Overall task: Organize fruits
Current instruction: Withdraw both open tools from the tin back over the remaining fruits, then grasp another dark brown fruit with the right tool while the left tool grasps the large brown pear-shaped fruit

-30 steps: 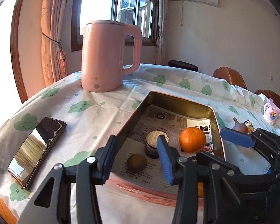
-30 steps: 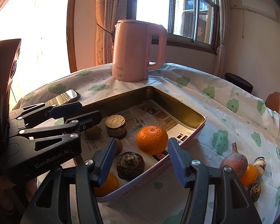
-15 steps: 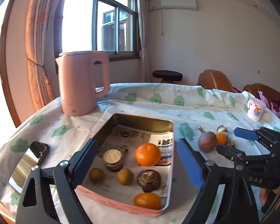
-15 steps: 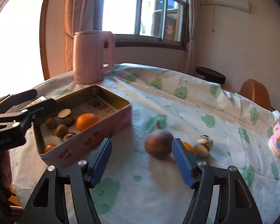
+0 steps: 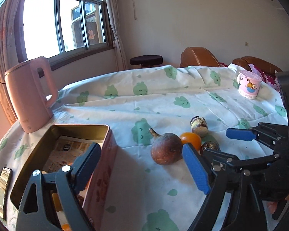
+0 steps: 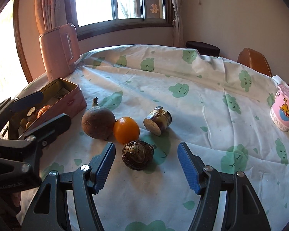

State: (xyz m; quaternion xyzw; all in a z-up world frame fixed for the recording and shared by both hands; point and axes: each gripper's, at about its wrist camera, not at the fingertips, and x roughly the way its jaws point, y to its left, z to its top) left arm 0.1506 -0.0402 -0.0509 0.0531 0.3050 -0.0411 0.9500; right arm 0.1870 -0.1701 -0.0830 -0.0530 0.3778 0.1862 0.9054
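A pink tin box [image 5: 104, 154] [image 6: 71, 102] lined with newspaper holds several fruits at the left. On the cloth lie a brown round fruit with a stem [image 6: 98, 123] [image 5: 166, 151], an orange [image 6: 126, 130] [image 5: 191, 140], a dark scaly fruit [image 6: 137, 155] [image 5: 210, 146] and a small cork-topped jar on its side [image 6: 158, 120] [image 5: 199, 126]. My right gripper [image 6: 146, 165] is open and empty, with the dark fruit just ahead between its fingers. My left gripper [image 5: 142, 168] is open and empty, between the box and the brown fruit.
A pink kettle [image 5: 27, 94] [image 6: 58, 52] stands behind the box. A pink mug [image 5: 249, 86] [image 6: 284, 110] stands at the far right. A phone [image 5: 2, 188] lies at the table's left edge. Chairs [image 5: 199, 57] and a stool [image 5: 146, 60] stand beyond the table.
Both grippers have swung right, away from the box and toward the loose fruits. The right gripper has come close to the dark fruit. Both stay open.
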